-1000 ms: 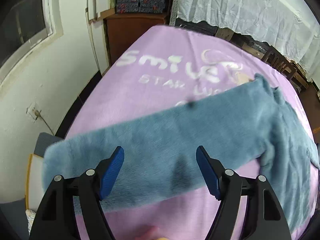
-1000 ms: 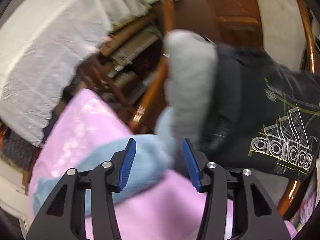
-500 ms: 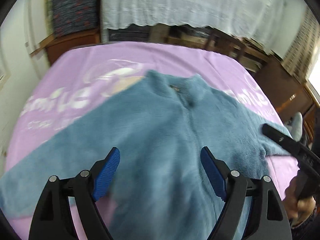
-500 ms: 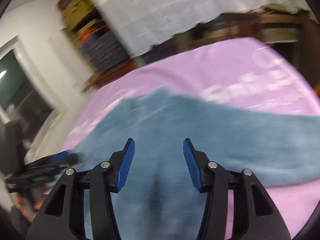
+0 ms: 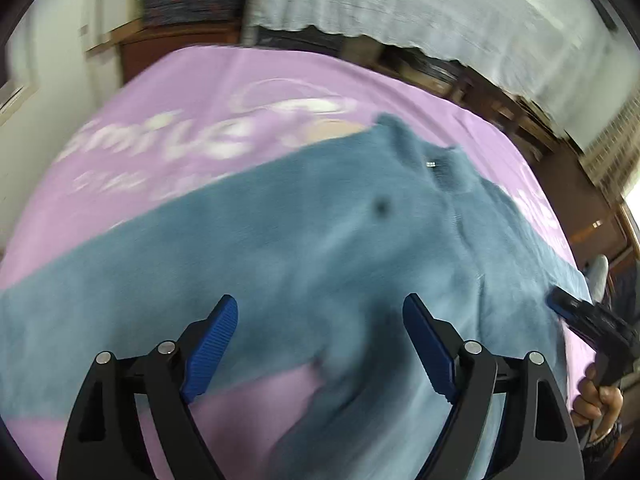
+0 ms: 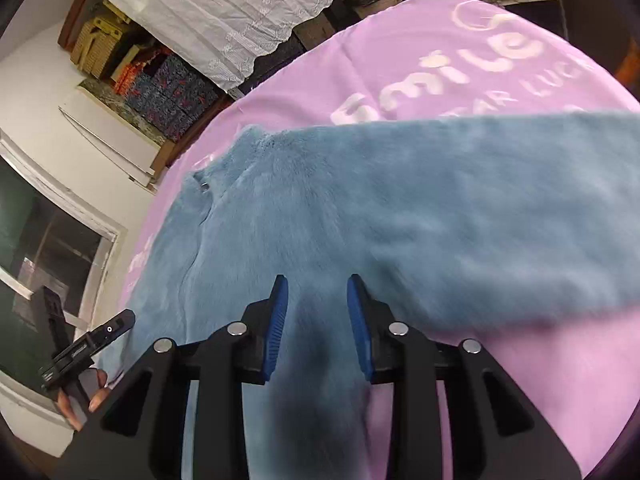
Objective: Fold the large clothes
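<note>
A fluffy blue zip sweater (image 5: 340,220) lies spread flat on a lilac sheet (image 5: 200,92) printed with white letters. Its left sleeve runs toward the lower left. My left gripper (image 5: 320,304) hovers wide open over the fabric near the left armpit, with nothing pinched. In the right wrist view the same sweater (image 6: 360,200) stretches its right sleeve out to the right. My right gripper (image 6: 317,284) hangs above the body by the right armpit. Its jaws are closing, with fabric below them and none pressed between the pads. Each gripper shows in the other's view: right gripper (image 5: 580,316), left gripper (image 6: 92,344).
A white lace cloth (image 5: 440,8) hangs behind the sheet over dark wooden furniture. Patterned boxes (image 6: 168,92) stand on a wooden shelf at the far corner. A window (image 6: 40,248) and white wall lie to the left. A hand (image 5: 596,400) holds the right gripper.
Both grippers swung in from the sleeve ends to the sweater's body. The right view turned away from a chair with dark clothes. The left jaws widened and the right jaws narrowed.
</note>
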{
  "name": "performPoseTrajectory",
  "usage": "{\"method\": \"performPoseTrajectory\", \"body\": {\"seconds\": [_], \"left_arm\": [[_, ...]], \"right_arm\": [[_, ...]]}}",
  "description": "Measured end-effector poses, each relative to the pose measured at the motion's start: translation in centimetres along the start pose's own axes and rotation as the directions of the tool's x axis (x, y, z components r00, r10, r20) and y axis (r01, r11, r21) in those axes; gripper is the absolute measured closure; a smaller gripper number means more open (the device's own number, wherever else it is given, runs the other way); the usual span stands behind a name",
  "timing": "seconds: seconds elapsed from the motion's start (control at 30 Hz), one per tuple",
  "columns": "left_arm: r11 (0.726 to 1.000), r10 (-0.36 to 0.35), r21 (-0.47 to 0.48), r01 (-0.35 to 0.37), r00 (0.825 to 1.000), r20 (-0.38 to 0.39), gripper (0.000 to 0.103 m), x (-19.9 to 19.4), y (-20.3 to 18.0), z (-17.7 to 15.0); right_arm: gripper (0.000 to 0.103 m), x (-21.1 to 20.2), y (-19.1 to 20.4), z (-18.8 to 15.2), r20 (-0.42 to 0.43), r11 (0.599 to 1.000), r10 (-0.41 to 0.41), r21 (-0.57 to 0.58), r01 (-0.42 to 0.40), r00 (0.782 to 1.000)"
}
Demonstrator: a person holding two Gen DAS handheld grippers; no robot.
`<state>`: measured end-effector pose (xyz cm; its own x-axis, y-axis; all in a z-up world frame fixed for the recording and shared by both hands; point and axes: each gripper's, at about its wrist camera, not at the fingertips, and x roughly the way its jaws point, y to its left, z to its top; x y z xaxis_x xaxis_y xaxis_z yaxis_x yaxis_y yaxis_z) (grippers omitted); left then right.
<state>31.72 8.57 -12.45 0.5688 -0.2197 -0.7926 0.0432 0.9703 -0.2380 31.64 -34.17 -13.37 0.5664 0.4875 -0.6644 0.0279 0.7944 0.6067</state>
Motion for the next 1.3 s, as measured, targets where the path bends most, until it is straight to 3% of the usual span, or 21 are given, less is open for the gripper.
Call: {"method": "performPoseTrajectory", "body": {"seconds": [0.03, 0.07, 0.13, 0.27, 0.33, 0.43, 0.5, 0.53, 0.57, 0.6, 0.67, 0.77, 0.9, 0.93, 0.97, 1.0, 1.03, 1.1, 1.13, 1.2, 1.3], "left_arm": [[1.000, 0.004, -0.010, -0.004, 1.000, -0.010, 0.018, -0.6, 0.9, -0.6], [1.000, 0.005, -0.013, -0.005, 1.000, -0.025, 0.018, -1.3, 1.6, -1.7], [1.000, 0.008, -0.006, -0.009, 0.999, -0.049, 0.018, -2.3, 2.4, -3.6], [0.999, -0.030, -0.019, 0.029, 0.995, -0.096, 0.018, -4.2, 3.5, -7.5], [0.999, -0.049, 0.015, 0.051, 0.993, -0.103, 0.019, -5.3, 2.6, -9.4], [0.989, -0.136, 0.042, 0.143, 0.981, -0.136, 0.019, -5.8, 0.7, -11.3], [0.985, -0.127, 0.100, 0.140, 0.984, -0.128, 0.025, -5.9, -1.3, -12.5], [0.984, -0.116, 0.118, 0.131, 0.986, -0.124, 0.045, -5.7, -2.1, -12.8], [0.985, -0.100, 0.131, 0.116, 0.988, -0.120, 0.069, -5.6, -2.6, -13.0], [0.985, -0.092, 0.135, 0.108, 0.988, -0.121, 0.081, -5.6, -3.1, -13.0], [0.984, -0.130, 0.107, 0.142, 0.985, -0.117, 0.087, -6.3, -3.1, -13.1], [0.972, -0.194, 0.108, 0.208, 0.973, -0.128, 0.086, -7.4, -4.1, -14.1], [0.982, -0.153, 0.090, 0.167, 0.977, -0.148, 0.076, -5.9, -4.0, -15.1], [0.985, -0.139, 0.087, 0.152, 0.980, -0.142, 0.064, -6.1, -3.8, -15.0], [0.987, -0.121, 0.086, 0.134, 0.983, -0.134, 0.042, -6.4, -3.7, -14.9], [0.990, -0.102, 0.086, 0.112, 0.988, -0.114, 0.032, -6.8, -3.7, -14.7], [0.993, -0.067, 0.093, 0.072, 0.996, -0.056, 0.023, -7.9, -3.6, -14.4], [0.990, 0.022, 0.140, -0.029, 0.998, 0.051, 0.023, -9.9, -4.2, -13.6], [0.988, 0.034, 0.149, -0.046, 0.996, 0.079, 0.023, -10.4, -4.5, -13.2], [0.985, -0.007, 0.170, -0.011, 0.994, 0.107, 0.023, -10.8, -5.8, -12.2], [0.976, -0.045, 0.218, 0.026, 0.995, 0.083, 0.023, -9.0, -8.0, -11.6]], "right_arm": [[0.061, -1.1, 0.3, -0.8, 0.013, 1.000, -0.004, -0.019, 0.004, 1.000], [0.047, -1.8, 0.7, -1.5, 0.021, 0.999, -0.014, -0.041, 0.015, 1.000], [0.039, -3.9, 0.9, -3.3, 0.039, 0.995, -0.045, -0.085, 0.048, 0.998], [0.039, -7.6, -0.1, -7.7, -0.010, 0.989, -0.059, -0.135, 0.057, 0.998], [0.039, -8.7, -0.6, -9.6, -0.047, 0.988, -0.058, -0.145, 0.050, 0.997], [0.039, -9.8, -0.6, -12.5, -0.094, 0.986, -0.031, -0.163, 0.015, 0.995], [0.039, -10.2, 0.1, -14.0, -0.091, 0.981, -0.029, -0.196, 0.011, 0.995], [0.050, -10.3, 0.5, -14.6, -0.086, 0.976, -0.038, -0.219, 0.019, 0.996], [0.079, -10.4, 0.8, -15.2, -0.086, 0.970, -0.047, -0.243, 0.025, 0.995], [0.086, -10.3, 1.1, -15.5, -0.086, 0.965, -0.063, -0.258, 0.039, 0.994], [0.090, -11.1, 1.0, -15.6, -0.059, 0.967, -0.055, -0.253, 0.038, 0.997], [0.090, -13.5, 0.5, -15.2, -0.011, 0.968, -0.053, -0.246, 0.049, 0.999], [0.090, -13.1, -1.4, -15.4, -0.065, 0.969, -0.117, -0.225, 0.100, 0.991], [0.087, -12.7, -1.4, -15.5, -0.075, 0.968, -0.126, -0.227, 0.106, 0.989], [0.080, -12.7, -1.3, -15.8, -0.068, 0.964, -0.135, -0.241, 0.116, 0.988], [0.071, -13.1, -1.2, -15.9, -0.058, 0.960, -0.152, -0.246, 0.133, 0.987], [0.055, -13.9, -1.0, -15.8, -0.022, 0.956, -0.173, -0.243, 0.162, 0.985], [0.051, -15.5, -0.9, -15.4, 0.059, 0.950, -0.195, -0.236, 0.203, 0.979], [0.051, -16.4, -0.7, -15.0, 0.101, 0.949, -0.198, -0.231, 0.216, 0.975], [0.051, -16.9, -0.2, -14.1, 0.113, 0.959, -0.142, -0.230, 0.165, 0.983], [0.053, -15.2, 1.1, -13.6, 0.070, 0.967, -0.056, -0.246, 0.072, 0.996]]}}
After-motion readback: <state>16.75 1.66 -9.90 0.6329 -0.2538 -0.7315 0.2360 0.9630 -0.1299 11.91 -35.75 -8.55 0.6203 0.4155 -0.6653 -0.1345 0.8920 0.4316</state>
